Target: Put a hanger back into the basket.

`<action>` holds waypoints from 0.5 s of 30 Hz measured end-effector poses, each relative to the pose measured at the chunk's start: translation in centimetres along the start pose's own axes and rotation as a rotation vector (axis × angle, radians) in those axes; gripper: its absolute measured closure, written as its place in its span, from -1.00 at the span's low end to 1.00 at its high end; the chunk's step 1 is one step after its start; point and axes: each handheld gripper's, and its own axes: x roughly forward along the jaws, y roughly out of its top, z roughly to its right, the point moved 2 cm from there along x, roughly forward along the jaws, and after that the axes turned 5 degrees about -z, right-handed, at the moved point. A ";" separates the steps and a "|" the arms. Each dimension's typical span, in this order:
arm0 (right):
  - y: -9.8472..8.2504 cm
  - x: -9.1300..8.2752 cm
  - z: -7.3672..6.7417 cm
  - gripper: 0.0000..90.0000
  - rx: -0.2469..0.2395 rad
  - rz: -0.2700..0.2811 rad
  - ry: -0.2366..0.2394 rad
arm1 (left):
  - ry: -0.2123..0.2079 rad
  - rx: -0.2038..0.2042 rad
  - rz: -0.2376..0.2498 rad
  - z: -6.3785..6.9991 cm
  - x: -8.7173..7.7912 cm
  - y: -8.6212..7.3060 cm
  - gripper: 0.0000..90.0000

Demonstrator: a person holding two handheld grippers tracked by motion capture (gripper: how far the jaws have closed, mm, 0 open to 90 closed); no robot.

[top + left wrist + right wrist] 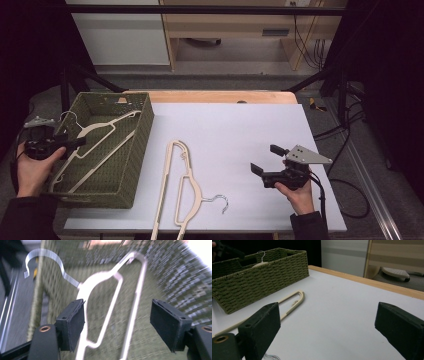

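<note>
A cream plastic hanger lies slanted inside the olive woven basket at the table's left, its metal hook reaching over the left rim. My left gripper hovers open at that rim. In the left gripper view, blurred by motion, the hanger runs between the spread jaws of the left gripper, its shoulder close by the left jaw. A second cream hanger lies flat on the white table top. My right gripper is open to its right, nothing between its jaws.
In the right gripper view, the right gripper looks over the white top toward the flat hanger and the basket. A wooden table edge runs along the back. Cables trail on the floor at the right.
</note>
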 end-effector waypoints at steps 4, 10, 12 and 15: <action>0.1 -0.1 -0.2 -0.85 -0.001 0.004 0.001 | -0.057 0.041 0.101 1.9 -2.2 0.8 -0.49; 0.3 -0.2 -0.4 -0.85 -0.010 0.006 0.005 | -0.145 0.117 0.253 6.3 -4.6 1.4 -0.61; 0.3 -0.1 -0.4 -0.85 -0.011 0.006 0.006 | -0.156 0.127 0.276 7.3 -4.8 1.5 -0.66; 0.3 -0.1 -0.5 -0.85 -0.013 0.007 0.006 | -0.196 0.153 0.311 9.1 -5.1 1.5 -0.69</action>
